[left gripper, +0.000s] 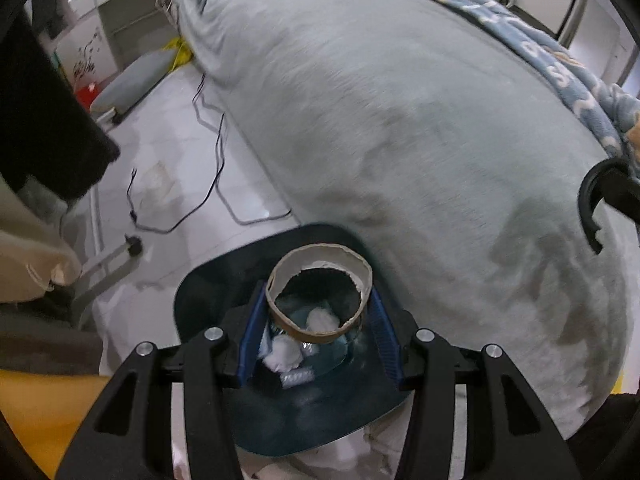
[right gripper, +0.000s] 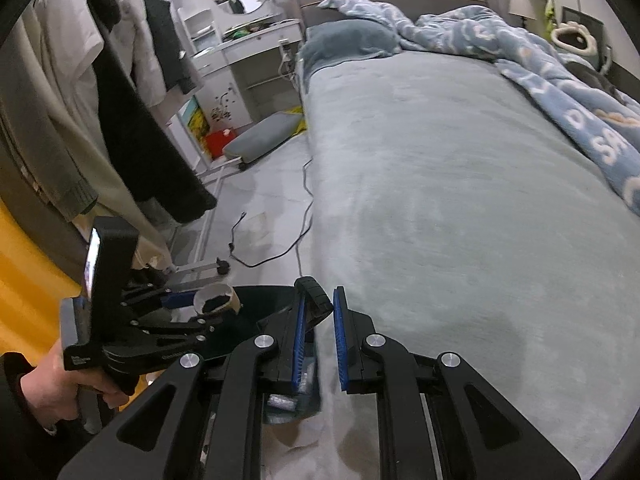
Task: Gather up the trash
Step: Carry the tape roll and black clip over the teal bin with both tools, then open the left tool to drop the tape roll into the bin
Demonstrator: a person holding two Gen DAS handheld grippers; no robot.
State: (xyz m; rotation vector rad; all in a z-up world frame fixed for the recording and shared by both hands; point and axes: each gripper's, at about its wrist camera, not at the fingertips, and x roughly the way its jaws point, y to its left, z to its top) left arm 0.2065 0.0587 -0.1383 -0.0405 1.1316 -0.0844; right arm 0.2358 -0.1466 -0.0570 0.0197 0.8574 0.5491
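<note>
Holding a cardboard tube (left gripper: 318, 292) in your left gripper (left gripper: 318, 336), you've got the blue pads (left gripper: 252, 344) closed against its two sides, open end facing the camera. It sits directly over the dark bin (left gripper: 208, 280), which shows crumpled white tissues (left gripper: 282, 352) and a wrapper at the bottom; tube is above the opening, not resting in it as far as I can tell. Left of that in the left wrist view: hanging clothes (left gripper: 48, 120), a black cable (left gripper: 212, 184) on the floor (left gripper: 168, 152), a grey cushion (left gripper: 132, 76) further back. Right of the bin, the grey bed (left gripper: 420, 140) fills most of the frame, blue patterned blanket (left gripper: 560, 72) along its far edge. In the right wrist view your left hand (right gripper: 60, 384) grips the handle at lower left, the left gripper's body pointing right with the tube (right gripper: 216, 300) at its tip over the bin (right gripper: 264, 304). Your right gripper (right gripper: 320, 344) sits just right of the bin rim, jaws parted by a narrow gap, nothing between the pads (right gripper: 340, 340). Its left finger overlaps the bin edge in view; can't tell if it's touching. Bed (right gripper: 460, 200) and blanket (right gripper: 580, 120) lie to the right.
</note>
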